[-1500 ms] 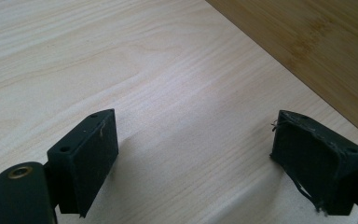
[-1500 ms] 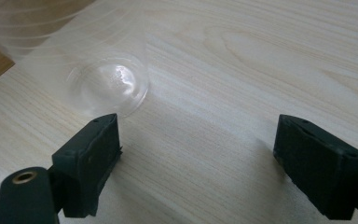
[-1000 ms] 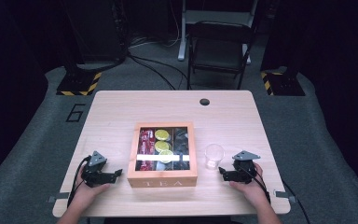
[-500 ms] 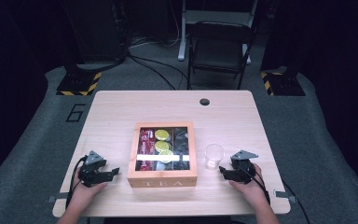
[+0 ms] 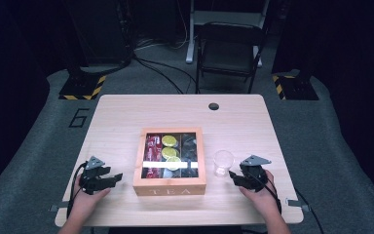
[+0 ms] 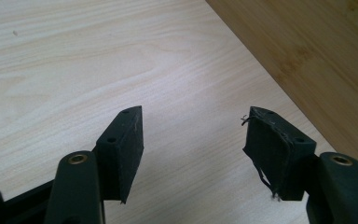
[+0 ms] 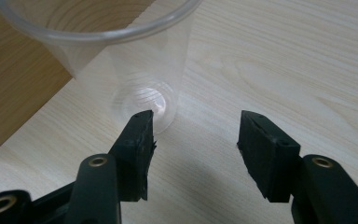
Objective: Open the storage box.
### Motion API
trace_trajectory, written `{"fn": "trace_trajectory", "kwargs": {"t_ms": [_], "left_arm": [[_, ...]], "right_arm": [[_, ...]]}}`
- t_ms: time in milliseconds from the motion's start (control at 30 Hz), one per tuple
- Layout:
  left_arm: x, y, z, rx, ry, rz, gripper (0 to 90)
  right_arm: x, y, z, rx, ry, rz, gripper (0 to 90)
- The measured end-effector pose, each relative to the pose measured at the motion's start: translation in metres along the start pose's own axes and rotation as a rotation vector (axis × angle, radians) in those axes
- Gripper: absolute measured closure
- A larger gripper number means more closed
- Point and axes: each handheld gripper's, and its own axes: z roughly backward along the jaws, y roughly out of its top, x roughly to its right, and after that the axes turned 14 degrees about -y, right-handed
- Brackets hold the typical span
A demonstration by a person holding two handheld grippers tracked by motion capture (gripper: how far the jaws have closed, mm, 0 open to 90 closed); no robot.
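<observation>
A wooden box [image 5: 170,187] marked TEA sits mid-table, its glass top showing red, yellow-green and dark packets in three columns. A clear plastic cup [image 5: 223,162] stands upright just right of it. My left gripper [image 5: 116,177] rests on the table left of the box, pointing at its side wall [image 6: 317,56]. Its jaws [image 6: 193,149] have just been closing and stand apart with nothing between them. My right gripper [image 5: 233,176] hovers just in front of the cup [image 7: 116,60]. Its jaws [image 7: 193,149] have also been closing, and hold nothing.
The light wooden table [image 5: 126,122] has a round cable hole [image 5: 213,106] near its far edge. A black chair [image 5: 229,53] stands behind it, with cables and stand bases on the grey floor. Bare tabletop lies behind the box.
Both pairs of jaws stand narrower than before. The right hand has lifted slightly beside the cup, and the left hand has stayed in place.
</observation>
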Motion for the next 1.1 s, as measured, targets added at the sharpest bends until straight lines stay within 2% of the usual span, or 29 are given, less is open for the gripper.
{"fn": "trace_trajectory", "kwargs": {"t_ms": [100, 200, 233, 333, 733, 767, 867, 1100], "left_arm": [[0.001, 0.001, 0.002, 0.004, -0.003, -0.003, 36.7], [0.003, 0.002, 0.003, 0.005, -0.001, -0.011, 36.8], [0.004, 0.003, 0.004, 0.001, -0.01, -0.013, 36.7], [0.005, 0.004, 0.005, -0.015, -0.014, -0.022, 36.6], [0.014, 0.006, 0.011, -0.014, -0.042, -0.041, 36.7], [0.015, 0.007, 0.012, -0.008, -0.046, -0.035, 36.8], [0.016, 0.007, 0.013, -0.01, -0.051, -0.031, 36.8], [0.021, 0.007, 0.018, -0.004, -0.054, -0.017, 36.9]], "right_arm": [[0.0, 0.002, 0.003, -0.001, 0.003, -0.015, 46.5], [0.001, 0.004, 0.007, 0.003, 0.029, -0.043, 47.7], [0.002, 0.005, 0.009, 0.018, 0.033, -0.047, 48.8], [0.002, 0.006, 0.013, 0.017, 0.038, -0.063, 49.7], [0.005, 0.014, 0.04, 0.085, 0.047, -0.062, 51.0], [0.005, 0.016, 0.044, 0.099, 0.056, -0.078, 50.1], [0.004, 0.019, 0.047, 0.108, 0.082, -0.083, 49.1], [-0.005, 0.022, 0.052, 0.114, 0.099, -0.053, 45.5]]}}
